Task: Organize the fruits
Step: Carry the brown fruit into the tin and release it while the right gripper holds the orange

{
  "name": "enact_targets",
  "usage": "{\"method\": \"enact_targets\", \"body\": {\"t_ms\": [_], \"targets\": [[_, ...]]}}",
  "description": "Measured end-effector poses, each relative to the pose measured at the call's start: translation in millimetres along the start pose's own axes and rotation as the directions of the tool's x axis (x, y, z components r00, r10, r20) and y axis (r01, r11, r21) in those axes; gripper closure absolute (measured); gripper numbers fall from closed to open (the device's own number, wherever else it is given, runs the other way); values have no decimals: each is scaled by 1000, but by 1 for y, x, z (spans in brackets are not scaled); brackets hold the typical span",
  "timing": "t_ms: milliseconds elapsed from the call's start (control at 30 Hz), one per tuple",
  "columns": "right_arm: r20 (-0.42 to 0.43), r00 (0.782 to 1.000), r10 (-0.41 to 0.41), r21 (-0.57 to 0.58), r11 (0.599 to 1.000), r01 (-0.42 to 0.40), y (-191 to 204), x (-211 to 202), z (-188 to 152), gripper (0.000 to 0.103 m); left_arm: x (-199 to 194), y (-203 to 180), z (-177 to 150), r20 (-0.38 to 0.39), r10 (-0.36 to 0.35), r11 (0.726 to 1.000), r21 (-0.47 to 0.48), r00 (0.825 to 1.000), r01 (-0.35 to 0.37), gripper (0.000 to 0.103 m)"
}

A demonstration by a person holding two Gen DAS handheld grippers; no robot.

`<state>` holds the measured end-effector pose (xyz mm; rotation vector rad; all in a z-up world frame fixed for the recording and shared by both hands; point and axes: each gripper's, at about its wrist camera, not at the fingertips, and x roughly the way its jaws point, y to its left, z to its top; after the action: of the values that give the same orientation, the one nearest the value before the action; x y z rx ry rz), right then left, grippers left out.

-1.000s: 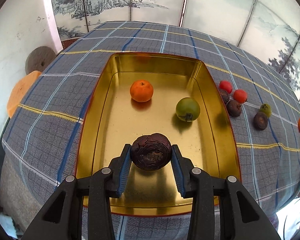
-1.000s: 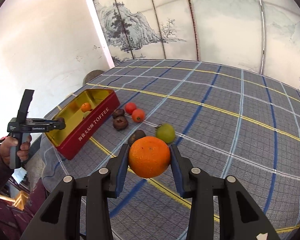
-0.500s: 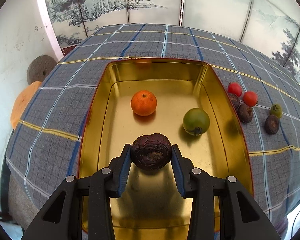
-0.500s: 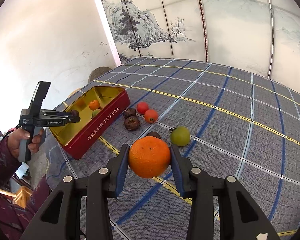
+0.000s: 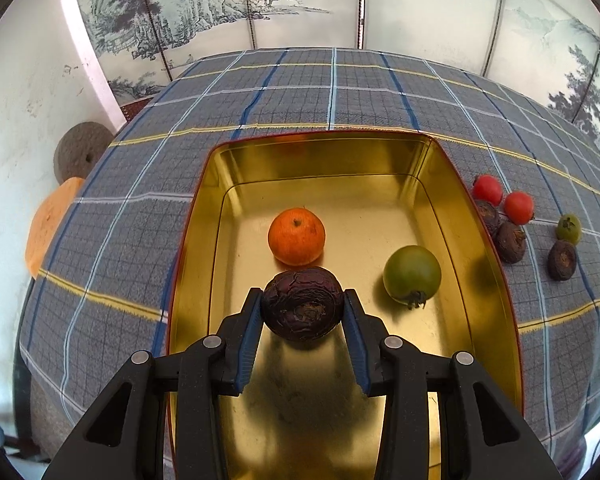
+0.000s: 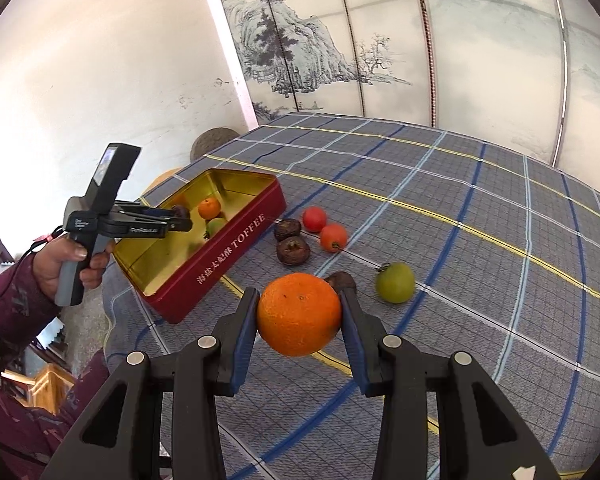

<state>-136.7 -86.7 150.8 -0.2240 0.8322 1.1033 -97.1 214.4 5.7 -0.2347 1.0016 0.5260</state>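
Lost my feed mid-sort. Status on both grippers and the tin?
Left gripper shut on dark wrinkled fruit above toffee tin. Right gripper shut on orange over tablecloth. Tin holds small orange, green fruit. Nothing blocking.

On the cloth-covered table stood an open tin, near the table's left edge in the right wrist view. Inside the tin lay a round citrus fruit toward the far end and a stemmed fruit to its right and nearer. Above the tin's floor, just before the citrus, a wrinkled fruit sat between the left gripper's pads. Right of the tin, on the cloth, lay two smooth round fruits side by side, two wrinkled ones just before them, and farther right another pair. A large citrus sat between the right gripper's pads, over the cloth, before the loose fruit.
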Motion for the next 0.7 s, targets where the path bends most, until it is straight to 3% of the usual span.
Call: {"method": "enact_targets", "body": {"t_ms": [233, 300, 367, 433, 700], "targets": [[-9, 1000, 20, -29, 999, -20, 18, 6, 8, 65, 2, 3, 5, 3, -21, 1000, -2, 1000, 21, 60], [-13, 999, 32, -42, 999, -32, 25, 10, 12, 65, -1, 4, 5, 22, -22, 1000, 1, 1000, 22, 51], [-17, 999, 45, -58, 997, -46, 33, 13, 16, 65, -8, 4, 5, 53, -16, 1000, 9, 998, 16, 35], [-19, 998, 59, -73, 996, -60, 40, 18, 20, 65, -17, 4, 4, 93, -6, 1000, 20, 996, 5, 31], [-52, 986, 158, -139, 977, -164, 82, 47, 42, 65, -47, 16, -6, 139, 11, 999, -49, 990, -4, 30]]}}
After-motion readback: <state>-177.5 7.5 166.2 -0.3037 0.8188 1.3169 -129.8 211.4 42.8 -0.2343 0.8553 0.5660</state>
